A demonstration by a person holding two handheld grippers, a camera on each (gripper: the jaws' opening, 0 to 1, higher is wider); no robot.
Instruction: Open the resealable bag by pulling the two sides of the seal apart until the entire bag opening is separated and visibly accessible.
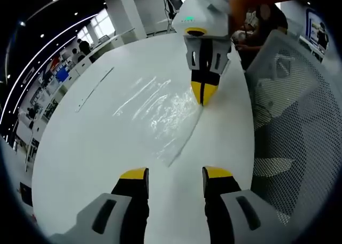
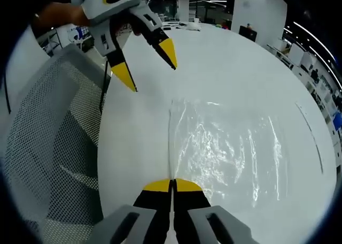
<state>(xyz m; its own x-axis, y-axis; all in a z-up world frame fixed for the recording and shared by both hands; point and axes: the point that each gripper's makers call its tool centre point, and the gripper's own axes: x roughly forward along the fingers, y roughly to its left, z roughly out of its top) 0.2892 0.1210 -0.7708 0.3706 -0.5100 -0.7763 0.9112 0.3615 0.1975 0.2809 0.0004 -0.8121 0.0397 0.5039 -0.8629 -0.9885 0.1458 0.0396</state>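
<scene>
Both tongs share one build: pale grey moulded bodies, black jaw arms with a dark oblong slot in each, and bright yellow wedge tips. The right tongs (image 1: 203,93) carry a white housing with a small green light above a yellow-ringed black disc. The left tongs (image 2: 149,67) have the same yellow-ringed disc on their grey head.

Big white table (image 1: 96,147) takes up the middle of both views, a white mesh chair (image 1: 299,121) sits at its edge, right side of the left gripper view, open office behind.
</scene>
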